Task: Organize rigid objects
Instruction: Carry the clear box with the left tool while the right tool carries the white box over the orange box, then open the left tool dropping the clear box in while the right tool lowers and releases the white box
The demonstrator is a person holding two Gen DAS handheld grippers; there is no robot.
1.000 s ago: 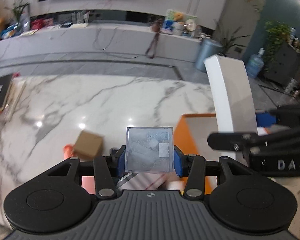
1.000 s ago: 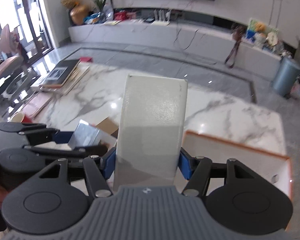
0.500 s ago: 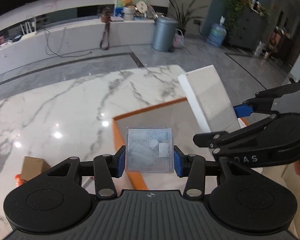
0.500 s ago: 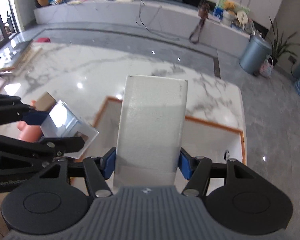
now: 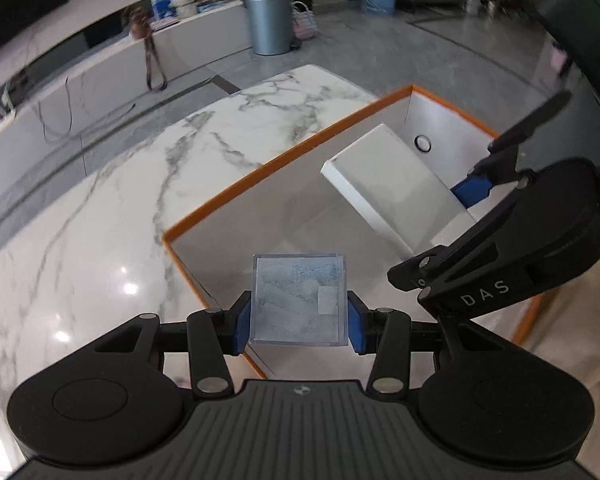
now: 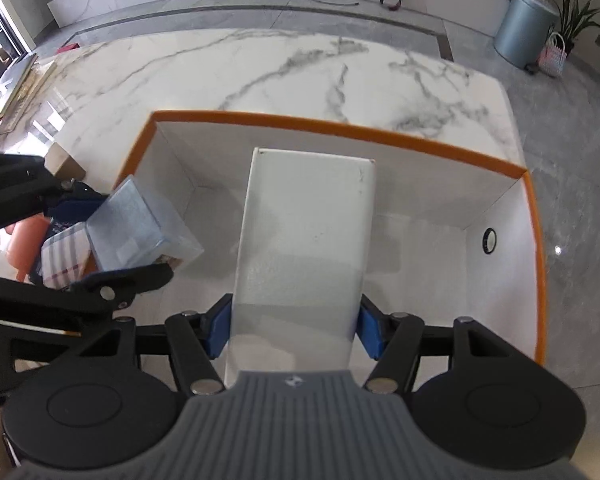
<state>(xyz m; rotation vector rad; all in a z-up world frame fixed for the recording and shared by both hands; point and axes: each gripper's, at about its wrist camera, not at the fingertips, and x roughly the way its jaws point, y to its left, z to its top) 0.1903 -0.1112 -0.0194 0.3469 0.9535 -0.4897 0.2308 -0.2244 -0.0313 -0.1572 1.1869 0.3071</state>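
Observation:
My left gripper [image 5: 299,322] is shut on a clear plastic box [image 5: 299,300] with bluish contents, held over the near left corner of an open orange-rimmed storage box [image 5: 284,162] with white inner walls. My right gripper [image 6: 294,334] is shut on a long white rectangular box [image 6: 306,248], tilted down inside the storage box [image 6: 340,128]. In the left wrist view the white box [image 5: 396,184] and the right gripper [image 5: 472,190] sit at the right. In the right wrist view the clear box [image 6: 140,232] and the left gripper [image 6: 112,236] are at the left.
The storage box stands on a white marble table [image 5: 120,208]. Left of it lie a brown cardboard box [image 6: 62,162], an orange object [image 6: 26,240] and a checked cloth [image 6: 64,256]. A grey bin [image 5: 268,18] stands on the floor beyond the table.
Both grippers have swung right and come down, from above the bare table to over the storage box's inside. Each still grips its box. The left gripper has rolled.

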